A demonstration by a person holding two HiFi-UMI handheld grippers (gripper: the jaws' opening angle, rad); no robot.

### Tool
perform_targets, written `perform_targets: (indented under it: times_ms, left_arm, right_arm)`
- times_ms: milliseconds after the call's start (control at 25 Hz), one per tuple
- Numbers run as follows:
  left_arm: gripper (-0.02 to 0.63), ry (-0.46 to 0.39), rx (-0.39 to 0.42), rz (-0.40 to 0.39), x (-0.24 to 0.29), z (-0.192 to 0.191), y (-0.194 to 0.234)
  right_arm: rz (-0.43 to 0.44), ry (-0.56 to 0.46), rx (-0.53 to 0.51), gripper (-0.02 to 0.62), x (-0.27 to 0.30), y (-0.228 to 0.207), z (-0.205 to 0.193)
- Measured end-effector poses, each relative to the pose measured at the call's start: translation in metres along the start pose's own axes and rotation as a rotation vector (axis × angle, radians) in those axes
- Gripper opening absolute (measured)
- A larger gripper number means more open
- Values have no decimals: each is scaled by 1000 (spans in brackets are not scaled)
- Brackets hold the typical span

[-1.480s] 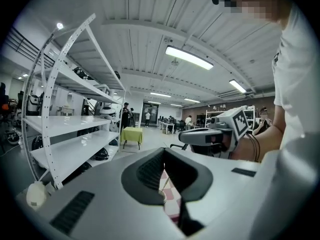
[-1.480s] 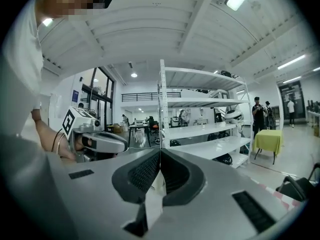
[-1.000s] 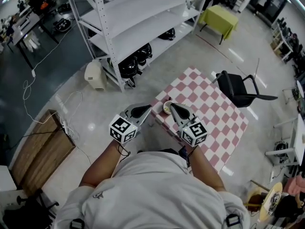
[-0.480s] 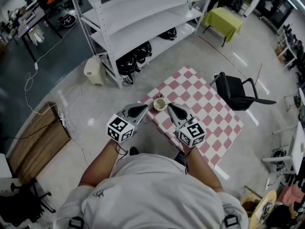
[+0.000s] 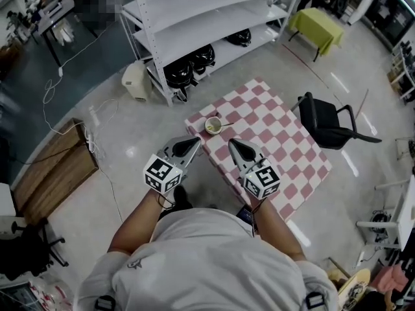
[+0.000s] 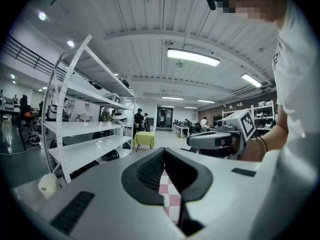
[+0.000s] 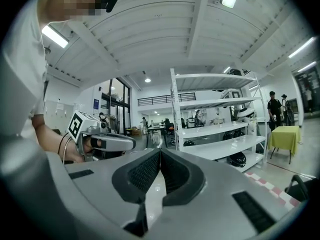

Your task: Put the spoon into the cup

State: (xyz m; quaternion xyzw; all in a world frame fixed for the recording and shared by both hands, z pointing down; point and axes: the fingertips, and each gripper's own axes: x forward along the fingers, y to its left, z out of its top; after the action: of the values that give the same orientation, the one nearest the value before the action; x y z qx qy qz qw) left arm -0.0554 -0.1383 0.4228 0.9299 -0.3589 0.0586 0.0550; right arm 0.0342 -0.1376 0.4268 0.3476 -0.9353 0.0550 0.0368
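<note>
While the person is standing at the near corner of the table (image 5: 279, 141), both grippers are hovering in the middle of the head view, short of the task's things. The left gripper (image 5: 196, 138) is holding its jaws pressed together at the tips, with nothing between them; only a strip of the checked cloth is showing through the gap lower down in its own view. The right gripper (image 5: 231, 142) is likewise closed on nothing, tips meeting.

The cup (image 5: 212, 126) is sitting upright near the table's left corner, just above the two gripper tips in the frame and roughly between them. The spoon (image 5: 225, 124) is showing as a thin sliver running out from the cup's right side, its long axis lying almost left to right across the picture. It is too small to tell whether its near end is already resting inside the cup or lying against it on the cloth.

Since the free end is pointing right, the right gripper is sitting nearer to it. That gripper is probably the one to reach forward, and it would need to open first.

Counting: one cup, one spoon, one table, two grippers. One chair (image 5: 327, 122) is standing at the right and one shelf rack (image 5: 194, 18) at the top.
</note>
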Motion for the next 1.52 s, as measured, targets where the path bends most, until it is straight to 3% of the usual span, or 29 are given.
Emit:
perform_targets:
  times_ms: [400, 920, 1520]
  left_arm:
    - [14, 54, 21, 41, -18, -15, -43]
    - [14, 76, 31, -49, -54, -17, -61]
    - [14, 60, 38, -125, -146, -19, -70]
  right_arm:
    - [56, 29, 0, 34, -37, 19, -20]
    - [24, 26, -1, 32, -46, 59, -19]
    - [-39, 0, -14, 32, -48, 148, -5]
